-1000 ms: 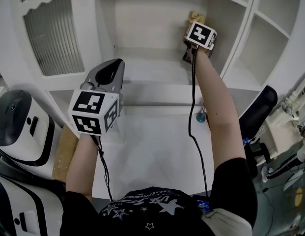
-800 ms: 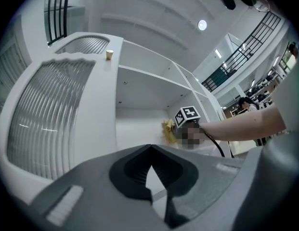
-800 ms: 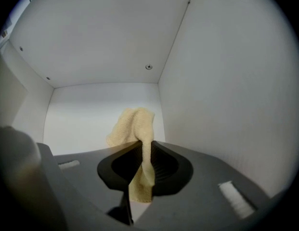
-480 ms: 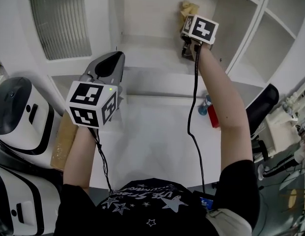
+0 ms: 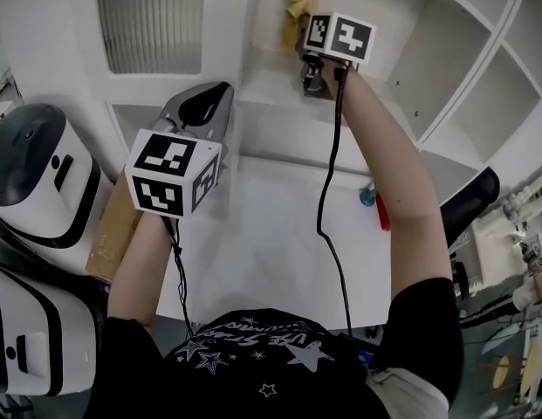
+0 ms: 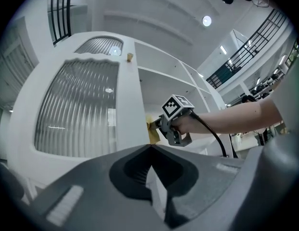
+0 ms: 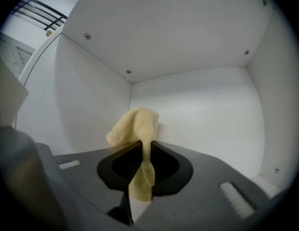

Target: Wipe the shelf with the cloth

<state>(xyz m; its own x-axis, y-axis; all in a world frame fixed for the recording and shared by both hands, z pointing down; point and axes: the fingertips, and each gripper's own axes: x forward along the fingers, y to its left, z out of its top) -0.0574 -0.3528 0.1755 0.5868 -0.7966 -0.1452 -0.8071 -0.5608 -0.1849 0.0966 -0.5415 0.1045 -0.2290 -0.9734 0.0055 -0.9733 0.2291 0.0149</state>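
Cloth (image 7: 138,124), one soft, fuzzy yellow piece, is pinched tight in the right claw (image 7: 142,147), up inside the smooth white shelf (image 7: 202,105), in front of its back corner. Only the right gripper view shows the pinch; the head view shows just a yellow bit. The left claw (image 6: 150,147) is squeezed closed on nothing, beside one ribbed door (image 6: 77,109).

A black short-sleeved top (image 5: 253,365) printed with pale stars; the grey left gripper (image 6: 150,150) and right gripper (image 7: 141,146) each carry a black-and-white marker cube (image 5: 173,184) and trail a black cable (image 5: 327,190).
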